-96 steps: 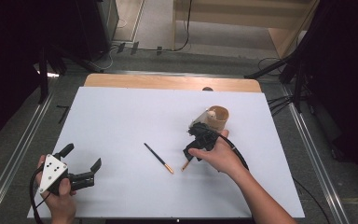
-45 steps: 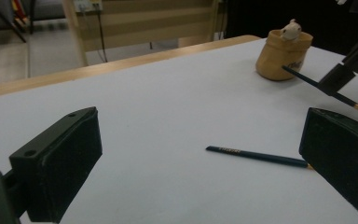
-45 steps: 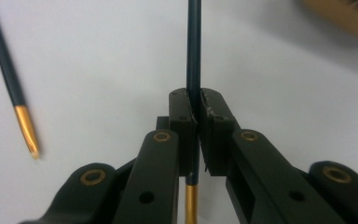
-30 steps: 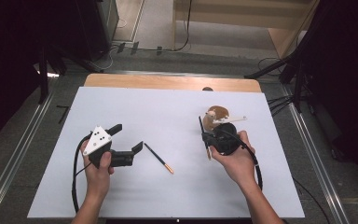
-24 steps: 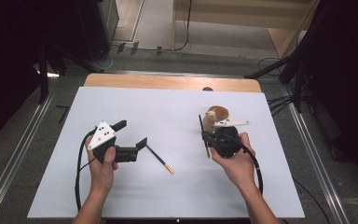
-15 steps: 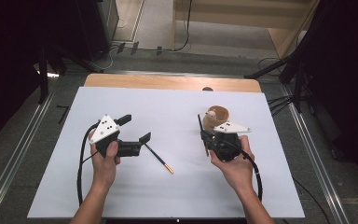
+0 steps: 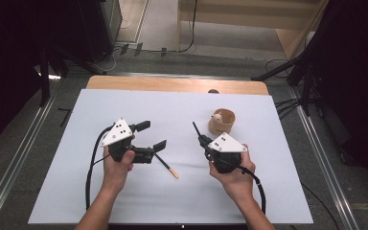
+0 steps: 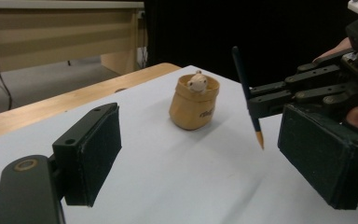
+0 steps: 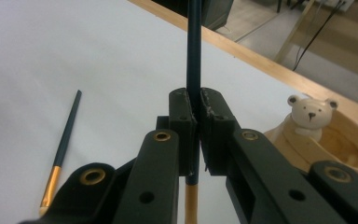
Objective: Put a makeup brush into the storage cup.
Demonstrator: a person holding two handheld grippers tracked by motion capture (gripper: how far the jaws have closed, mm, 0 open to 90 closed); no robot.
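Bear cup (image 7: 221,121) just beyond, second pencil (image 7: 165,165) lying flat between grippers. Right gripper (image 9: 193,109) pinching pencil (image 9: 194,51) near upright, gold end down. Left gripper (image 7: 152,135) spread, just narrowing, holding nothing.

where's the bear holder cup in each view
High view: the bear holder cup stands right of centre, just up from the right tongs.
Left gripper view: upper centre, left of the held pencil.
Right gripper view: right edge.
Shared landmark: the wooden table edge behind the cup.
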